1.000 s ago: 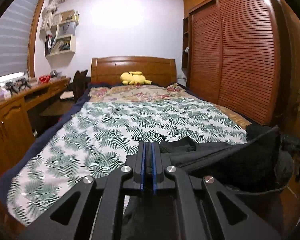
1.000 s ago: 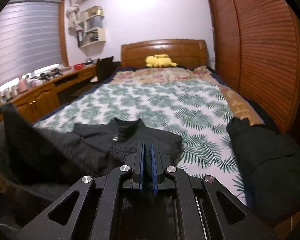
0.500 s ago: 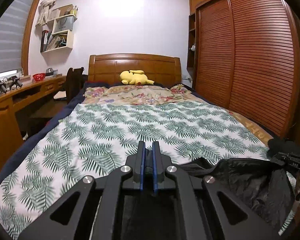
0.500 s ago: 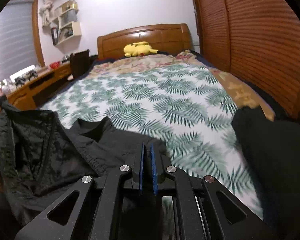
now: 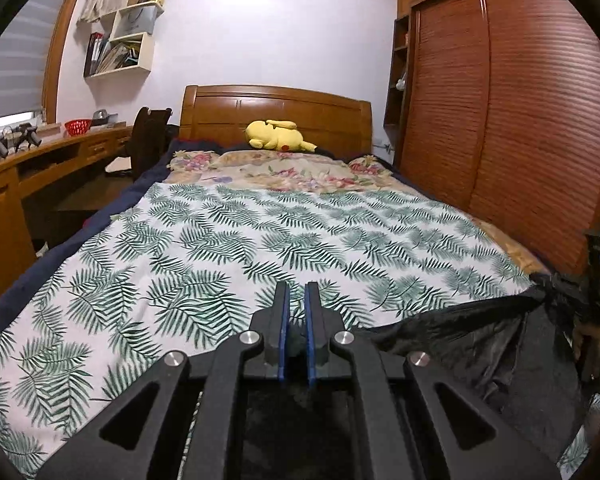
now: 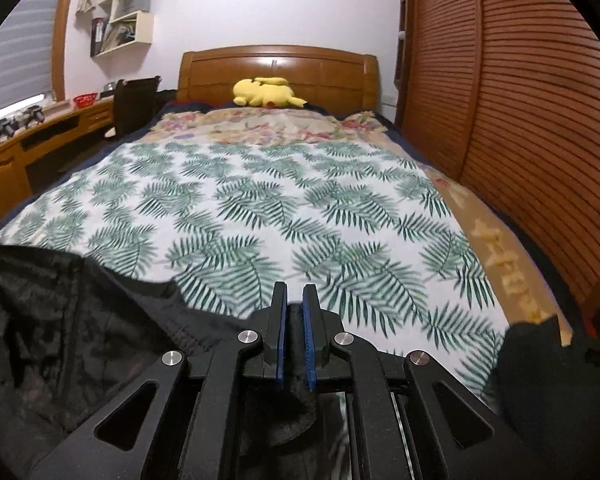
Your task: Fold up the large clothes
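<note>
A large black garment (image 5: 480,344) is held up, stretched between my two grippers, over the near end of the bed. My left gripper (image 5: 295,294) is shut on its edge; the cloth runs right from the jaws to my right gripper (image 5: 596,280), seen at the far right. In the right wrist view my right gripper (image 6: 295,294) is shut on the black cloth, which spreads left with its lining showing (image 6: 60,320). A second dark bundle (image 6: 548,380) sits at the lower right.
The bed (image 5: 260,240) has a white palm-leaf cover, a floral blanket (image 5: 284,168) and a yellow plush toy (image 5: 276,136) by the wooden headboard. A wooden desk (image 5: 28,164) and chair stand left. A slatted wardrobe (image 5: 520,120) lines the right.
Both grippers have lifted and drawn back, pulling the black garment off the bed cover. More bare palm-leaf cover shows, and the garment now hangs stretched between them.
</note>
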{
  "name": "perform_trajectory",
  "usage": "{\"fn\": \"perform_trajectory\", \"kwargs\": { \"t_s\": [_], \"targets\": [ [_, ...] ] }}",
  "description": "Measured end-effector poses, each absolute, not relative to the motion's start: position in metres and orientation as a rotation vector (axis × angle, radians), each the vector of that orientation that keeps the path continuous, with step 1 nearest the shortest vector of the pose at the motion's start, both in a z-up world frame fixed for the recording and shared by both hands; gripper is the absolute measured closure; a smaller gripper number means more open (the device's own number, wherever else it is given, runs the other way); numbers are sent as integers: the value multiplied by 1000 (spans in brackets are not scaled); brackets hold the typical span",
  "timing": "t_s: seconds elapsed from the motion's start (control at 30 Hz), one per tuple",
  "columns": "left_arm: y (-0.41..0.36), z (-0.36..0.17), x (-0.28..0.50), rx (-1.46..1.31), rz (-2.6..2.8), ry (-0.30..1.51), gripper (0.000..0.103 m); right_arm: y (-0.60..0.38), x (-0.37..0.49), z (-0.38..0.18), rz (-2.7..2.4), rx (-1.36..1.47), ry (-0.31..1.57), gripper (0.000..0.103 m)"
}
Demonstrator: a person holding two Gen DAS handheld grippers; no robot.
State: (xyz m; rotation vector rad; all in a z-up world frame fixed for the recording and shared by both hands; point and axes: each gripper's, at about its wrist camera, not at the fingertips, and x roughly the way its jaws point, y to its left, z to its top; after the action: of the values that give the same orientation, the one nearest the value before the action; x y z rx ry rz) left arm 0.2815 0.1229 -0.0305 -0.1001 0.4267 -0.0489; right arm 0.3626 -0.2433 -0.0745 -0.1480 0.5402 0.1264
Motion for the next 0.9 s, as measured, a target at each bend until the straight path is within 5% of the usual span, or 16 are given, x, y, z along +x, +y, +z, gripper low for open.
{"fn": "perform_trajectory", "kwargs": {
  "t_s": [0.33,0.4,0.47,0.5,0.9],
  "targets": [
    [128,-24,273,-109,-111,450,88,-242,375,-80,121,-131,582,97],
    [129,-24,273,-121,-129,456,84,-235,371,-82,155,-157,615,83],
    [128,-24,272,-124,-141,462,81,-229,372,-89,174,-181,649,56],
    [127,-24,271,-124,-143,462,80,-226,374,-94,179,-193,675,53],
    [128,-29,270,-125,-152,488,70,-231,424,-161,181,-166,1006,52]
  ]
}}
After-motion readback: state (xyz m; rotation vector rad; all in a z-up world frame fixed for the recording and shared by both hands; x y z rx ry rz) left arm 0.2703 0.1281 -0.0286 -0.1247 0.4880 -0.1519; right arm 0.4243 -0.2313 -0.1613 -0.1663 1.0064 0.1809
